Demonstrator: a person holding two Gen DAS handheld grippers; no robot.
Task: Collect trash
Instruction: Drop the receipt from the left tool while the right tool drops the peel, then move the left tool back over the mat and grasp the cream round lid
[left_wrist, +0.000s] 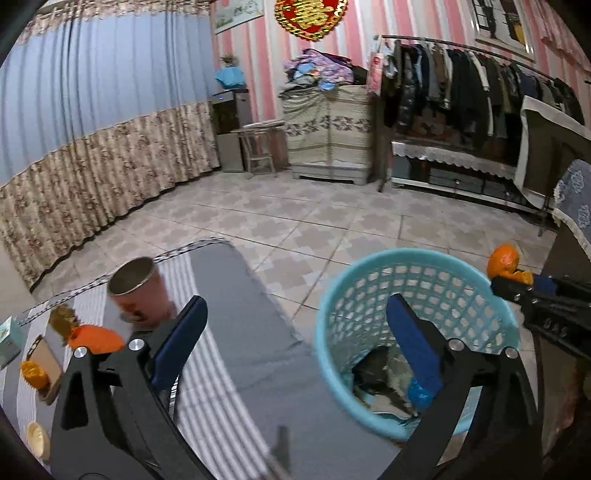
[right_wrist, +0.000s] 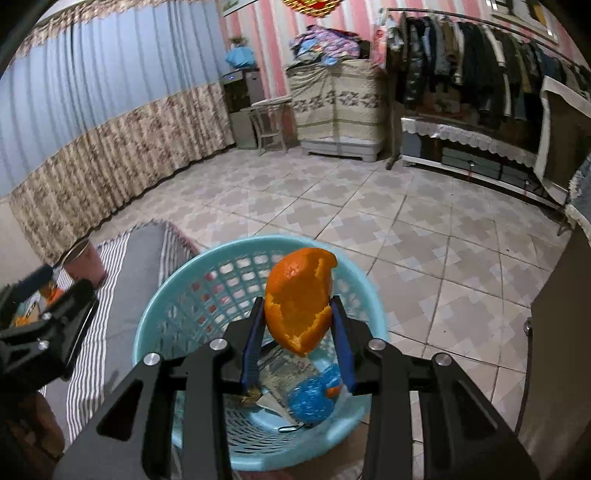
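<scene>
Right now the peel (right_wrist: 299, 302) sits pinched between the blue fingers of the right gripper (right_wrist: 298, 306), its long axis standing roughly upright, the torn edge hanging low and the rounded end poking up past the fingertips. Directly beyond and below it, in the right wrist view, lies the open mouth of the basket (right_wrist: 162, 306), so the peel looks poised over the opening rather than off to one side; from the left wrist view the same peel (left_wrist: 503, 261) appears near the basket's far right rim (left_wrist: 332, 295), so how well centred it is I cannot say for sure. Paper scraps and a blue wrapper (right_wrist: 314, 398) already lie at the bottom. I would judge that letting go is all that remains for this piece, provided it hangs inside the rim. The left gripper (left_wrist: 291, 314) stands with its jaws wide apart and nothing between them, over the striped cloth (left_wrist: 229, 332), nearer to more peel (left_wrist: 96, 338) and a cup (left_wrist: 138, 291) lying left of it.
</scene>
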